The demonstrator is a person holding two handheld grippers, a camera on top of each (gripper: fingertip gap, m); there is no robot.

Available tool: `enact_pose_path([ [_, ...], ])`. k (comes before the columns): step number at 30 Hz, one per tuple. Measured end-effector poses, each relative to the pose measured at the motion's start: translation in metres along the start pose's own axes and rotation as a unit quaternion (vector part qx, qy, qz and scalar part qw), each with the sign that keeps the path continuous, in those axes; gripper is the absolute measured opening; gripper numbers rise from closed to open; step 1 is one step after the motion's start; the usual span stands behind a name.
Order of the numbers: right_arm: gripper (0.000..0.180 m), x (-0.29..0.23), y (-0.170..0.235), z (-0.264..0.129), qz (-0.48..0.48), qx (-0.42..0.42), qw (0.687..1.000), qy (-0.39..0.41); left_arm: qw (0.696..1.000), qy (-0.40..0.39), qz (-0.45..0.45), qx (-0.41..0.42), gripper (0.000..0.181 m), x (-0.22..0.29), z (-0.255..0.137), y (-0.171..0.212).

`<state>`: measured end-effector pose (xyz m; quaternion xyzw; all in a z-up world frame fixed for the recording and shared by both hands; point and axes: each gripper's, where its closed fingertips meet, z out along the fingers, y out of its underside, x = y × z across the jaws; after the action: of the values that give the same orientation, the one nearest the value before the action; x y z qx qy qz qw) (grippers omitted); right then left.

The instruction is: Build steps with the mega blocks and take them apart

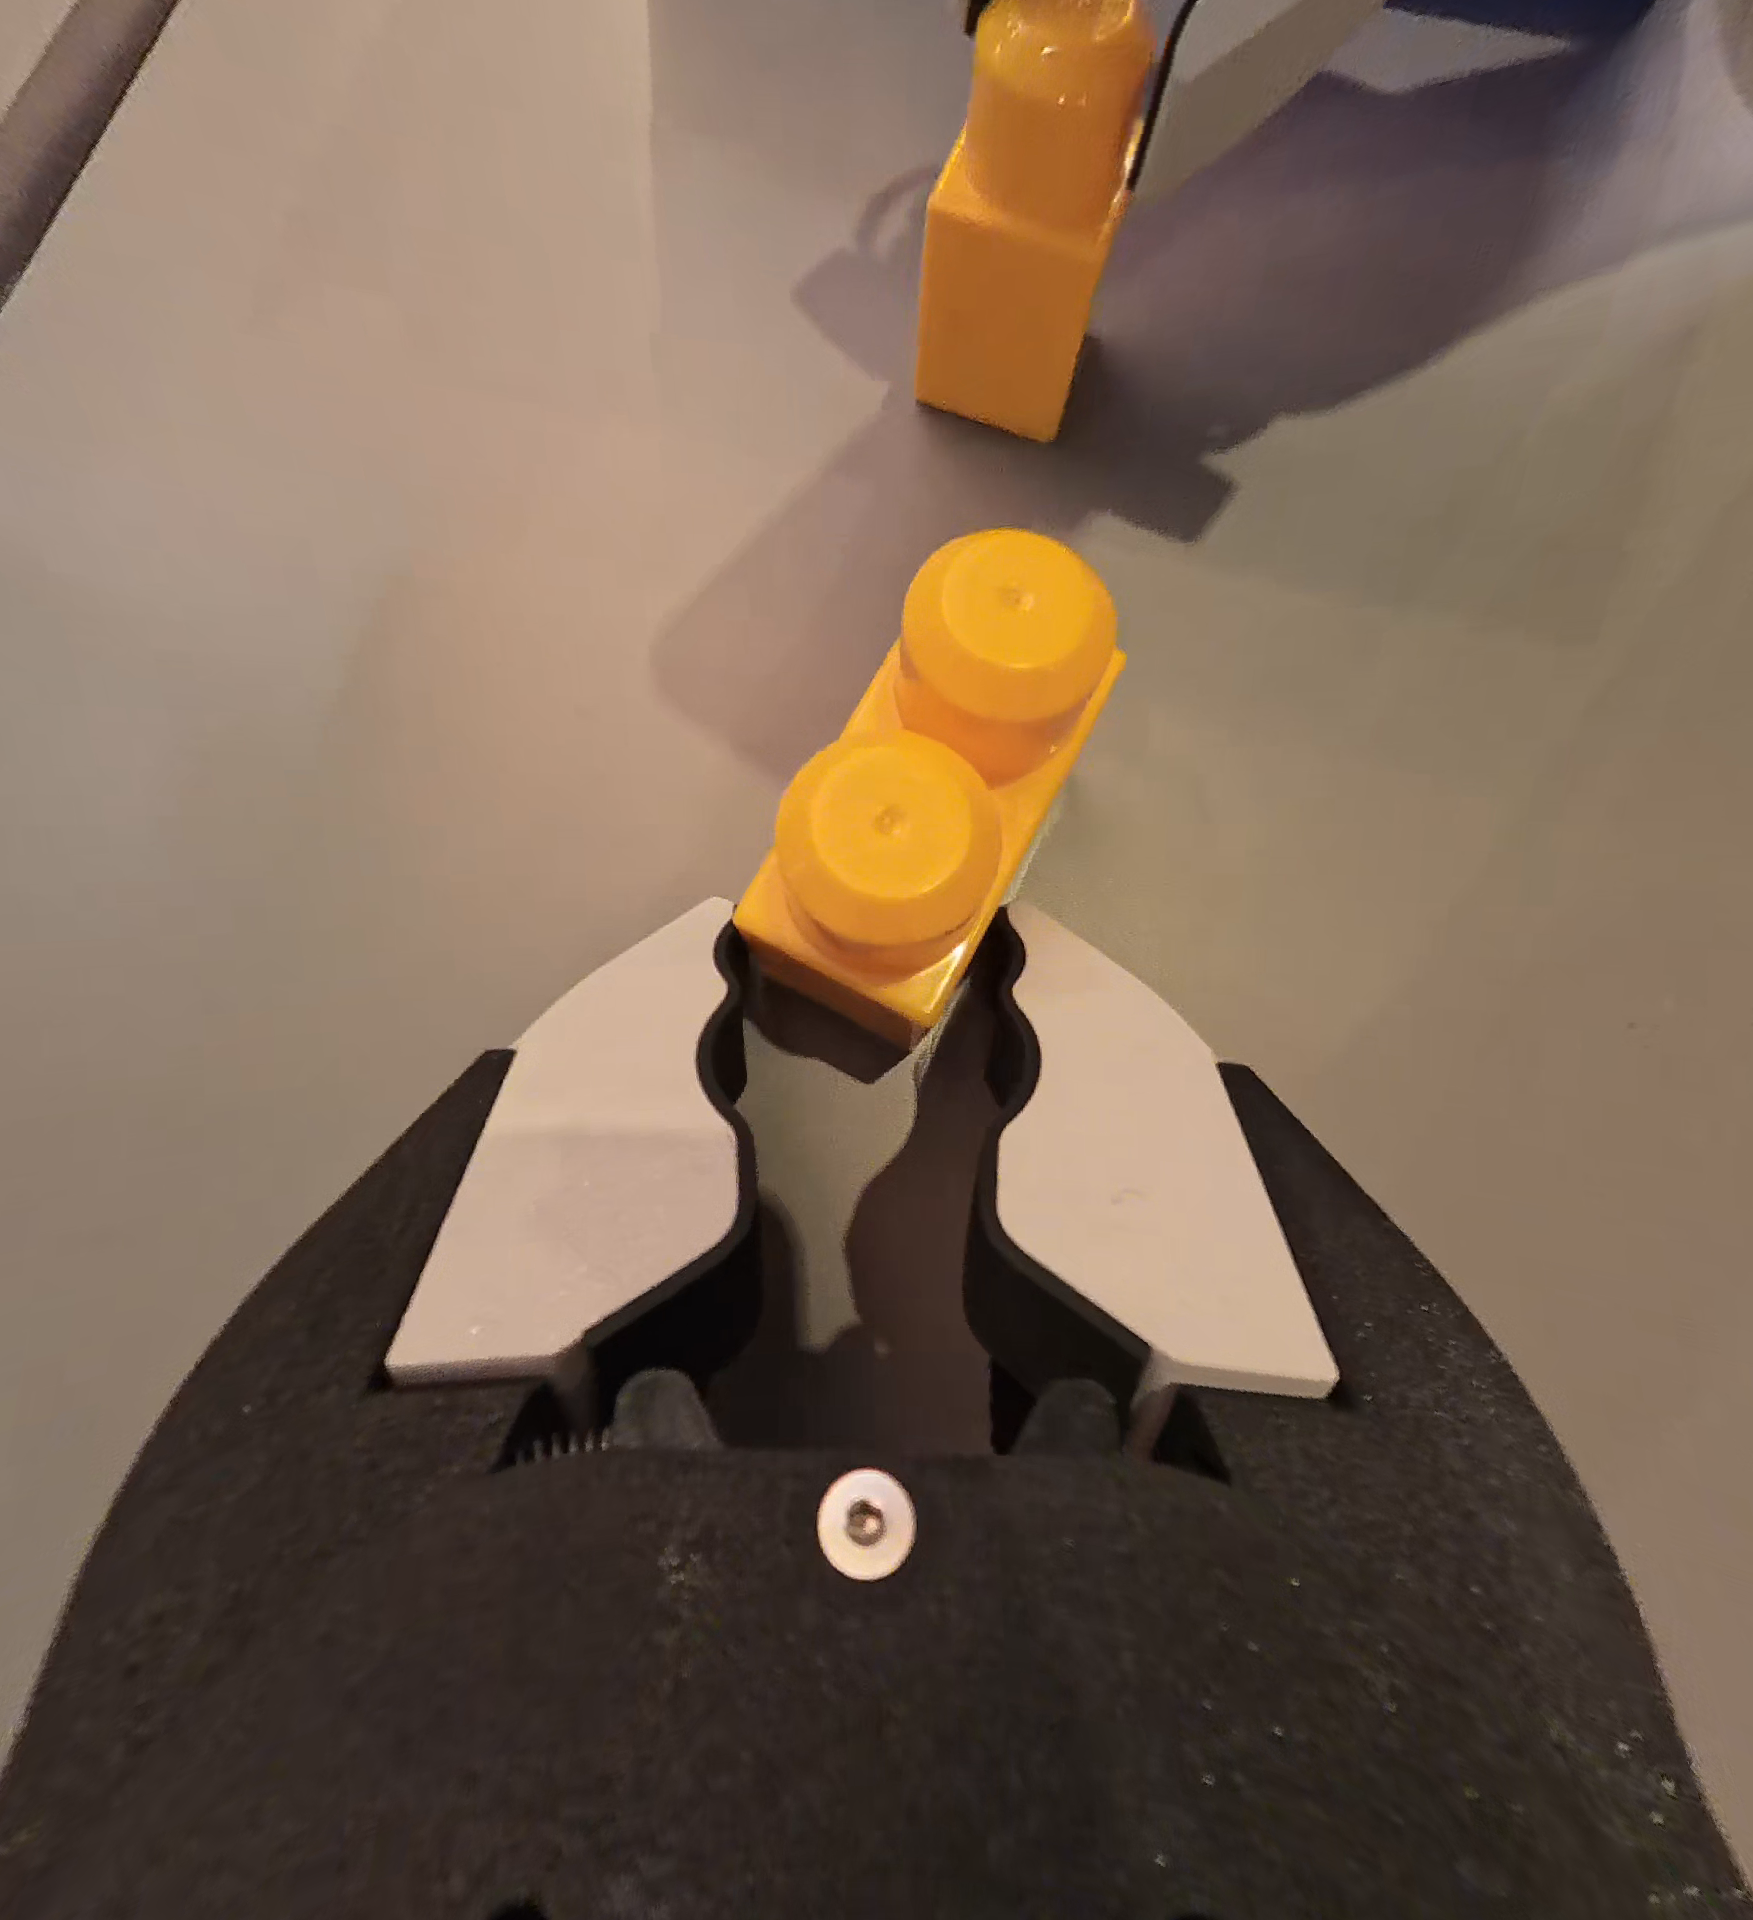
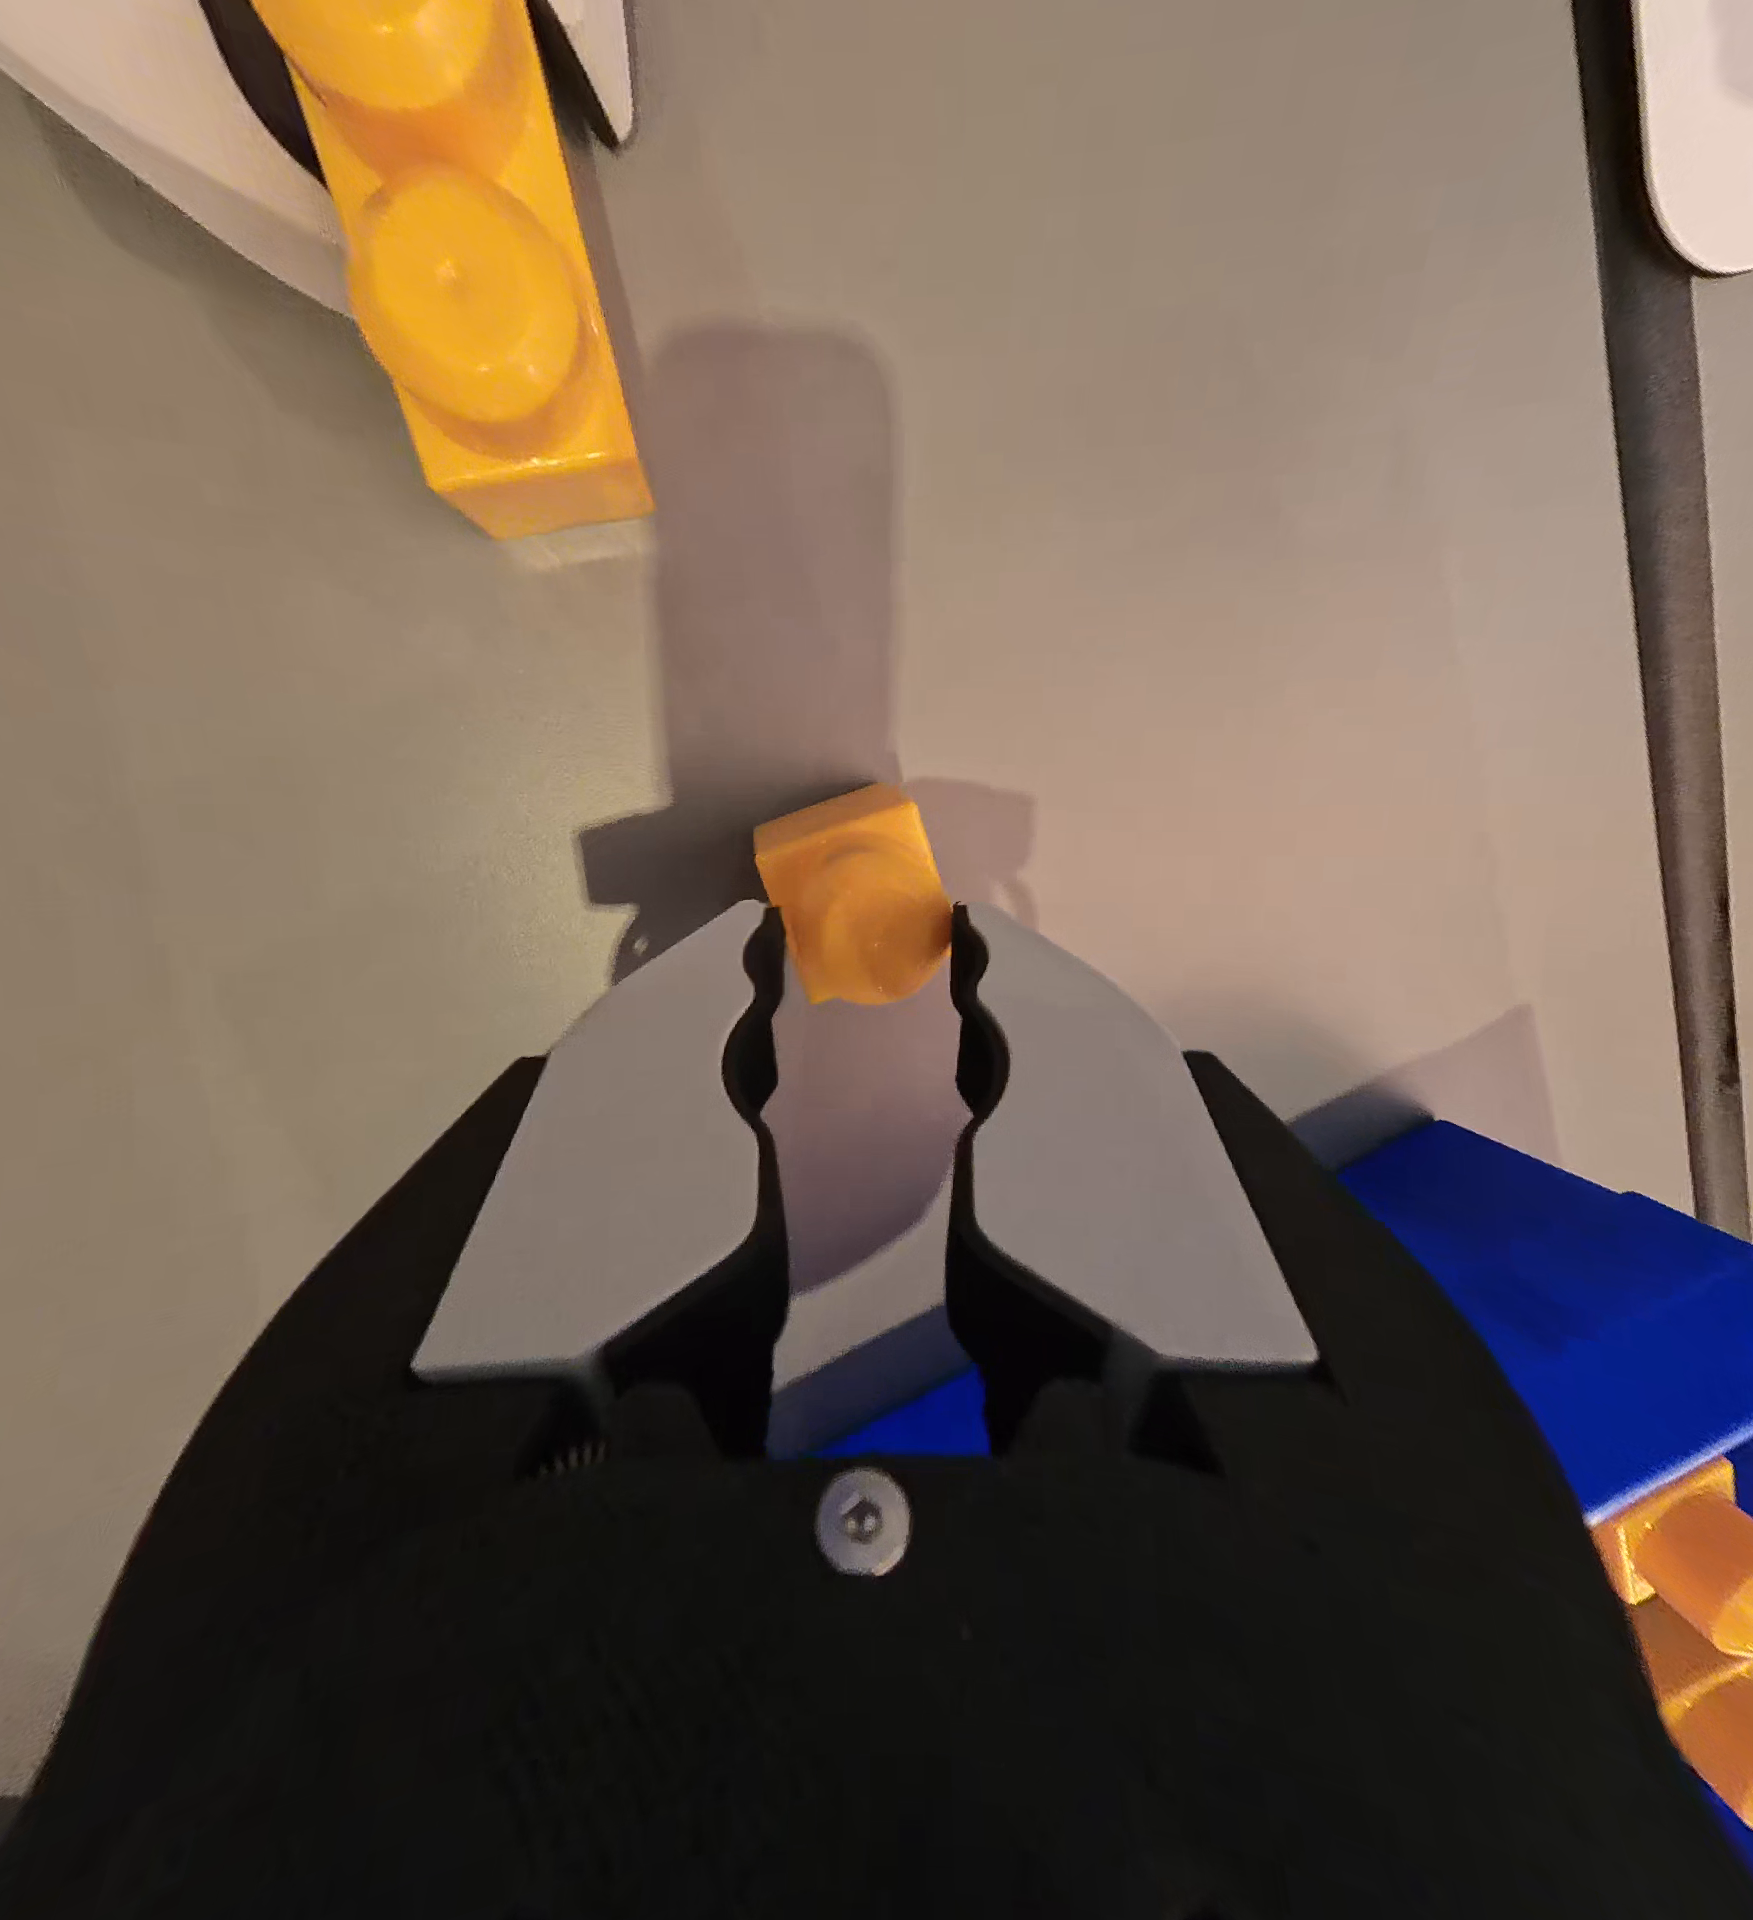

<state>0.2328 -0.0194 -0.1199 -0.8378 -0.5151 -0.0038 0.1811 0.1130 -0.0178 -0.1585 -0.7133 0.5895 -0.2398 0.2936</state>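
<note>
The 2-stud yellow block [image 1: 939, 790] sits at the centre of the left wrist view, its near end pinched between the tips of the left gripper [image 1: 867, 961], whose jaws are closed onto its 2 long sides. Its long axis runs away from the gripper toward the upper right of the frame, studs facing up at the camera. It seems to be lifted clear of the grey table [image 1: 332, 623], judging by its shadow lying apart from it.

Along nearly that same line, at the top of the frame, stands the 1-stud yellow block [image 1: 1017, 260], upright on the table with its stud pointing up. In the right wrist view this block [image 2: 851, 904] is at the centre, and the right gripper [image 2: 861, 920] has a fingertip on each side of its stud; whether the jaws press it or merely bracket it I cannot tell.

The coming move probably turns on carrying the long block forward, toward the upper right, and seating it on that stud.

A blue bin [image 2: 1578, 1299] with more yellow pieces lies at lower right in the right wrist view.
</note>
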Motion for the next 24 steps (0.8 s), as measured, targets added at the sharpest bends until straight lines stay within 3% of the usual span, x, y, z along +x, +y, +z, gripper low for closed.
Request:
enact_pose_path([
  [7,0.045,-0.001,-0.013,-0.023,-0.001,0.057,0.998,-0.008,1.000,-0.011,0.009,0.006,0.042,-0.002,-0.011,-0.006],
  [12,0.049,0.002,-0.031,-0.056,-0.002,0.137,0.991,0.002,0.998,-0.038,0.004,0.043,0.037,-0.008,-0.043,-0.028],
  [18,0.049,-0.019,-0.077,-0.110,-0.042,0.325,0.944,-0.029,0.994,-0.042,0.001,0.103,0.037,-0.002,-0.083,-0.060],
  [24,0.054,-0.041,-0.094,-0.119,-0.064,0.389,0.915,-0.086,0.988,-0.035,0.026,0.150,0.037,0.020,-0.110,-0.092],
])
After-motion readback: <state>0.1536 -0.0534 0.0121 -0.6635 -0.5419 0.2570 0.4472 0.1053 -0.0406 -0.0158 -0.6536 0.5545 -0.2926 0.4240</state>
